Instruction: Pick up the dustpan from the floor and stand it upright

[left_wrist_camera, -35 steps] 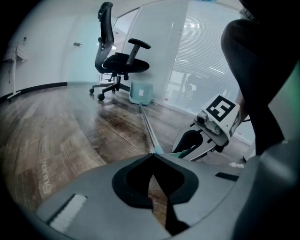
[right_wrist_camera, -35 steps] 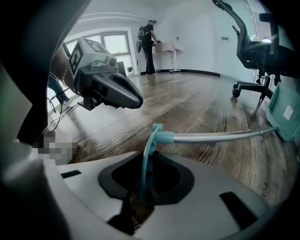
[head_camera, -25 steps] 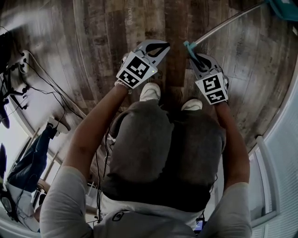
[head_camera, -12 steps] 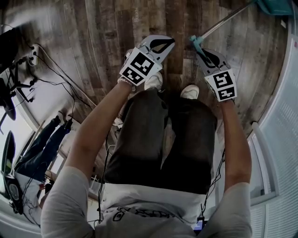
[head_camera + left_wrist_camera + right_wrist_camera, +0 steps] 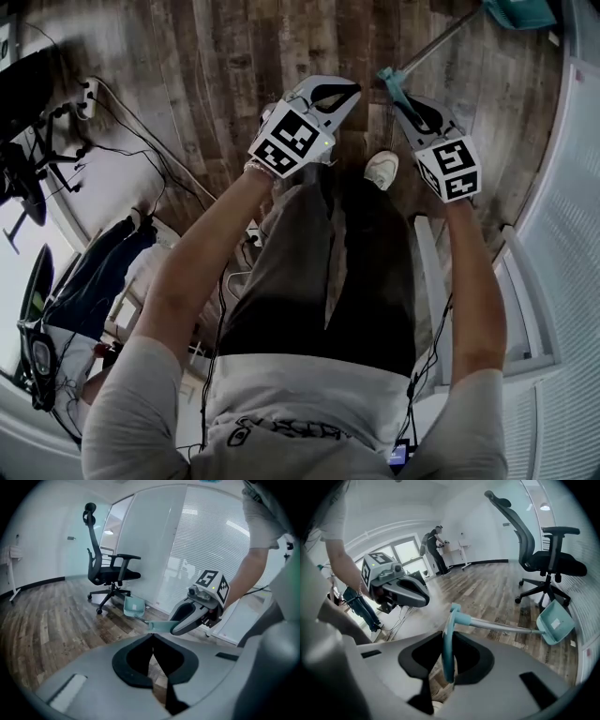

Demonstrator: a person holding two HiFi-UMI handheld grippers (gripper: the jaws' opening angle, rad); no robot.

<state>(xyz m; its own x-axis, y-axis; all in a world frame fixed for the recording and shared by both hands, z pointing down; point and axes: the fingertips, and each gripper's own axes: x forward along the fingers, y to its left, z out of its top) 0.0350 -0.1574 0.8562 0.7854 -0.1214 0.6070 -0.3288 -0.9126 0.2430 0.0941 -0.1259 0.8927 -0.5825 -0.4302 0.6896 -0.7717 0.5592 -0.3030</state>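
The right gripper, pinching the dustpan handle, should lift until the pan hangs plumb, while the left gripper stays out, pressed together and empty.

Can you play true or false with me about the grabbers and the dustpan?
1. The right gripper grips the dustpan by its teal handle. True.
2. The left gripper holds the dustpan too. False: its jaws are together with nothing between them.
3. The dustpan's scoop end is near the black office chair. True.
4. The floor is carpet. False: it is wooden planks.
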